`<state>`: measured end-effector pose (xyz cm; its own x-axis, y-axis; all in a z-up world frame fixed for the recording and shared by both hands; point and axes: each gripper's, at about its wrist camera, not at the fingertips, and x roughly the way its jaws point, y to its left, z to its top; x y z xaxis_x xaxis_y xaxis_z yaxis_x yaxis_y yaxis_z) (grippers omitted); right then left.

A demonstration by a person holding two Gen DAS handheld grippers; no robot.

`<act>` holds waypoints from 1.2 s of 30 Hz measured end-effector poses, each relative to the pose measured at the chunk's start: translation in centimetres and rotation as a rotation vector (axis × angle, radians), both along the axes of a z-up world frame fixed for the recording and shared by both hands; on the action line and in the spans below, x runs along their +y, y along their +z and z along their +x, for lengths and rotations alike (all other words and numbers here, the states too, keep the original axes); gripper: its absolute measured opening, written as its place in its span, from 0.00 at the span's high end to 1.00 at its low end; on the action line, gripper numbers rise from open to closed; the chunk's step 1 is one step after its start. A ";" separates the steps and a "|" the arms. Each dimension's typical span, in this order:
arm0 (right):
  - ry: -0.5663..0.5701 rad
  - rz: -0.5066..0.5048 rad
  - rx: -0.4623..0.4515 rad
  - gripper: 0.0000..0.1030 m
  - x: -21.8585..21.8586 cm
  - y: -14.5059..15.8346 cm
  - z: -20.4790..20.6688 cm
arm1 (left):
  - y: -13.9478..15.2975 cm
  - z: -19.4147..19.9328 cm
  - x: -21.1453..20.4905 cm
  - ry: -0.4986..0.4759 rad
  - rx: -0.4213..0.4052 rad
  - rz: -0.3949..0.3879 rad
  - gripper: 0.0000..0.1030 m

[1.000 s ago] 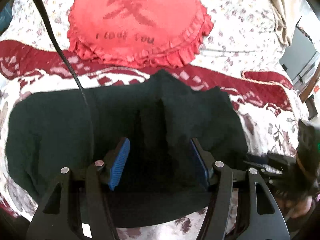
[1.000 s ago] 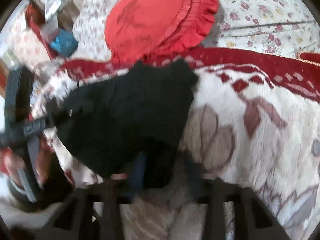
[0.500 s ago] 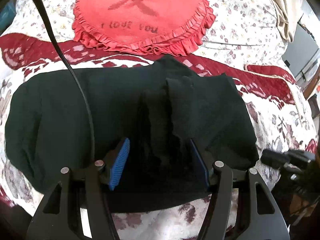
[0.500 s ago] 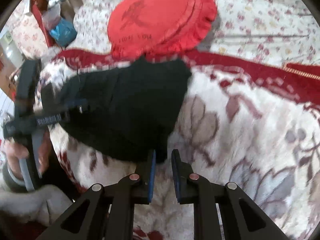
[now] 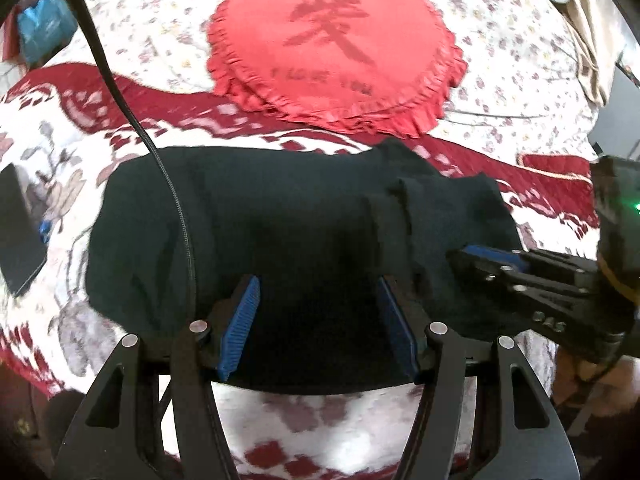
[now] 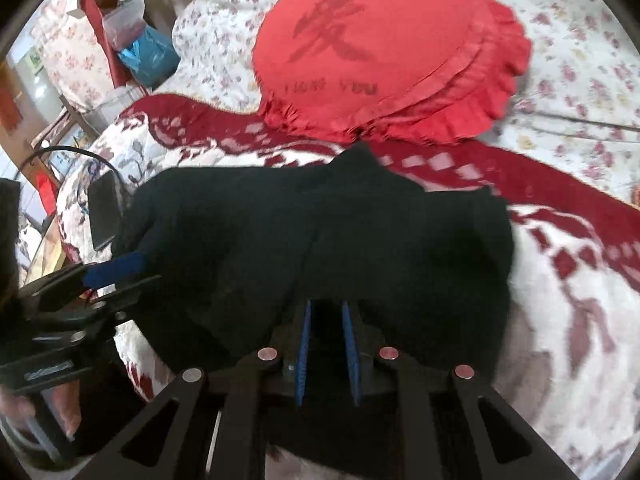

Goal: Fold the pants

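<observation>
Black pants (image 5: 280,232) lie bunched on a bed (image 5: 520,92), across its red-and-white patterned blanket (image 5: 52,184). Just beyond sits a red ruffled heart cushion (image 5: 332,52). A dark phone (image 5: 16,232) lies left. The left gripper (image 5: 318,328) stands half open over the near hem; a black cable (image 5: 176,208) crosses in front. The right gripper (image 6: 326,344) is nearly closed; whether it pinches the cloth between its fingers cannot be told.

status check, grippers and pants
Left gripper open over pants. Right gripper narrowly open at pants' right end, grip unclear. Cable drapes across pants.
</observation>
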<state>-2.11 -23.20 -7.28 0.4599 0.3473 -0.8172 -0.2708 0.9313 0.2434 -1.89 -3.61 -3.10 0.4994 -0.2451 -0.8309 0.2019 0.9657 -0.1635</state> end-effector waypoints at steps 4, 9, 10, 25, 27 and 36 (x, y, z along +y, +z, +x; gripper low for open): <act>0.027 -0.092 -0.023 0.85 2.4 -0.5 0.5 | -0.4 0.1 1.9 0.051 0.024 -0.021 0.41; 0.047 -0.052 -0.052 0.83 2.3 1.6 0.2 | -0.3 0.1 4.0 0.102 0.034 -0.055 0.41; 0.045 -0.042 -0.057 0.80 2.2 1.9 0.1 | -0.3 0.2 4.3 0.109 0.034 -0.060 0.41; 0.134 -0.006 -0.096 0.48 6.0 3.8 2.3 | -0.3 -2.6 11.6 0.324 0.056 -0.205 0.31; 0.167 0.004 -0.109 0.47 7.4 4.0 3.3 | -0.6 -2.6 11.9 0.347 0.058 -0.177 0.31; 0.279 -0.006 -0.107 0.39 14.0 3.8 7.4 | -1.9 -2.2 12.7 0.399 0.083 -0.165 0.31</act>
<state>5.32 -9.19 -3.45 0.4313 0.4678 -0.7714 -0.5405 0.8186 0.1943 -4.08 9.12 -5.00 0.5151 -0.1796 -0.8381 -0.2018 0.9249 -0.3222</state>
